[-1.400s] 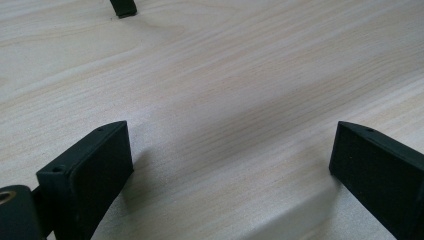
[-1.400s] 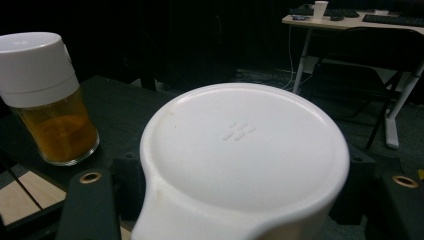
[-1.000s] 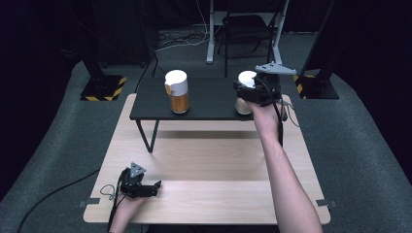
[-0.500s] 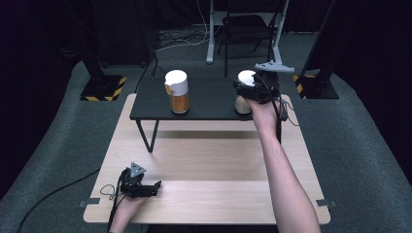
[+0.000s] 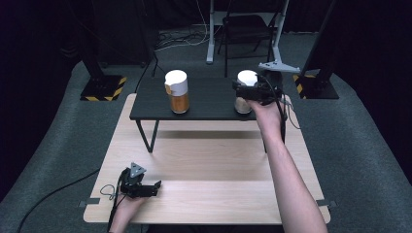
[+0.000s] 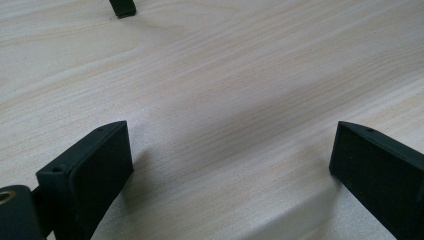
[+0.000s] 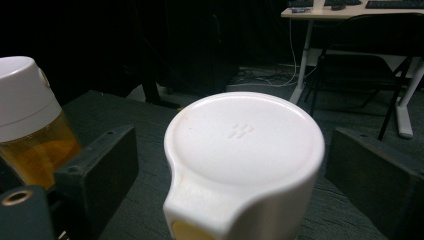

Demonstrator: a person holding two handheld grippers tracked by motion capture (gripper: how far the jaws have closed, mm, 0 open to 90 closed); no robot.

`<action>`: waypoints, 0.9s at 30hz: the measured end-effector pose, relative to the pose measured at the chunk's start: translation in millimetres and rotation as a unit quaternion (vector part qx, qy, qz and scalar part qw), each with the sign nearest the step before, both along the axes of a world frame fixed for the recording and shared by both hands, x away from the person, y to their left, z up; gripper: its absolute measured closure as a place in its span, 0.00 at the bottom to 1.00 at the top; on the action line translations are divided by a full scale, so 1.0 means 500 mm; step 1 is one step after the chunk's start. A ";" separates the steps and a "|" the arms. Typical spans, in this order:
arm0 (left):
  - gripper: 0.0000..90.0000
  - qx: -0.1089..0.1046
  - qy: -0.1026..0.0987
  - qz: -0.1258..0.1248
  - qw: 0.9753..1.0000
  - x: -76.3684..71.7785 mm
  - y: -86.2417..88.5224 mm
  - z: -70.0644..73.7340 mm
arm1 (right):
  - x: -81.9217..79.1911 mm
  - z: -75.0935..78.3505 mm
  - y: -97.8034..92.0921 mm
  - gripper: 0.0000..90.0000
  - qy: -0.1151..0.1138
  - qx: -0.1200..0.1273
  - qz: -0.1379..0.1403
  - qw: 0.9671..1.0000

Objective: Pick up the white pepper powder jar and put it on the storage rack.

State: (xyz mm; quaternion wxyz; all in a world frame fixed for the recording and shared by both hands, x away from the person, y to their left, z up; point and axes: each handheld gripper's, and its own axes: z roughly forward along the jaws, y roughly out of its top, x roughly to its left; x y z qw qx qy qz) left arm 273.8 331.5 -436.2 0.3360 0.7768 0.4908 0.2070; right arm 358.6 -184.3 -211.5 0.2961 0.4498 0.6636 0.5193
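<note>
R tongs sat spread wide around the white-lidded jar, w/ one jaw at its 9 and one at its 3, neither touching. Jar stood on the small black table, right end. L tongs lay open on the wooden table, at 7.

Showing black left gripper with blocky matte jaws, each bearing a small screw hole, brass-coloured ring at its base; carrying grey three-cornered plate, black cable trailing; matching black right gripper, grey plate, thin cable; forearms bare, sleeveless
</note>
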 end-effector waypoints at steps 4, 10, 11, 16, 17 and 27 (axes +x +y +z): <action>0.03 0.001 0.000 0.000 1.000 0.000 0.000 0.000 | -0.017 -0.005 -0.014 0.02 -0.002 0.001 0.009 1.000; 0.03 0.001 0.000 0.000 1.000 0.000 0.000 0.000 | -0.053 -0.025 -0.033 0.00 -0.012 -0.004 0.013 1.000; 0.03 0.001 0.000 0.000 1.000 0.000 -0.001 0.000 | -0.059 -0.029 -0.037 0.00 -0.014 -0.004 0.014 1.000; 0.03 0.001 0.000 0.001 1.000 0.000 -0.001 0.000 | -0.084 -0.049 -0.052 0.00 -0.015 -0.005 0.012 1.000; 0.03 0.001 0.000 0.001 1.000 0.000 -0.002 0.000 | -0.089 -0.053 -0.056 0.00 -0.016 -0.003 0.011 1.000; 0.03 0.000 0.000 0.002 1.000 0.001 -0.002 0.000 | -0.136 -0.106 -0.088 0.00 -0.013 0.022 0.006 1.000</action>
